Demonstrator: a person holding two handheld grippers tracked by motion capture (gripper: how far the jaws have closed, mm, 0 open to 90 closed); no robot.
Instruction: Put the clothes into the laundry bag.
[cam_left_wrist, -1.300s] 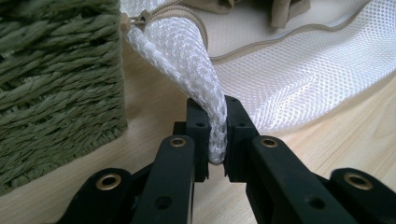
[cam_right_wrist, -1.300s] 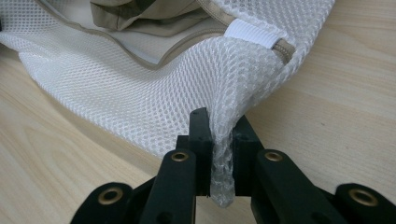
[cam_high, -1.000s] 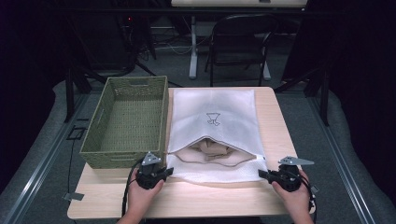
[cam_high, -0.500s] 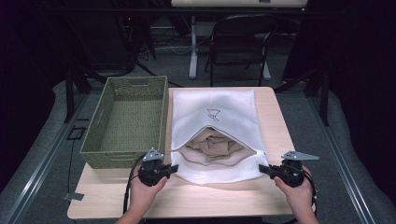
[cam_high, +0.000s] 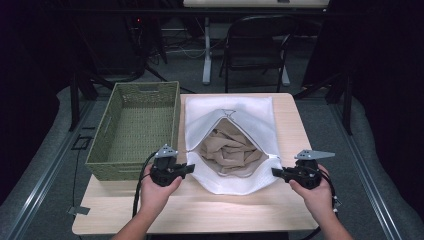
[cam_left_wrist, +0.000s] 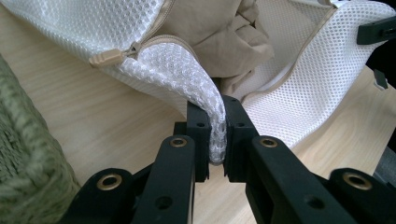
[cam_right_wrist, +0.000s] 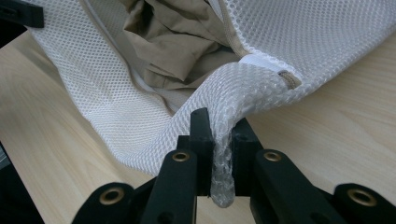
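A white mesh laundry bag (cam_high: 250, 120) lies on the wooden table, its zipped mouth pulled wide. Crumpled tan clothing (cam_high: 231, 148) shows inside it. My left gripper (cam_high: 189, 167) is shut on the bag's near left edge, mesh (cam_left_wrist: 215, 126) pinched between its jaws, with the tan zipper pull (cam_left_wrist: 108, 57) close by. At the near right corner my right gripper (cam_high: 275, 172) is shut on the bag's mesh (cam_right_wrist: 223, 154). Both grippers hold the near edge lifted off the table. In each gripper view the tan clothing (cam_right_wrist: 175, 37) sits just beyond the pinched mesh.
A green woven basket (cam_high: 137, 127) stands on the table left of the bag, close to my left hand. The table's near edge (cam_high: 200, 227) lies just under my forearms. A folding chair (cam_high: 255, 47) and stand legs are beyond the far edge.
Both grippers have risen with the bag's near edge. The bag's mouth has opened much wider, showing far more of the tan clothing.
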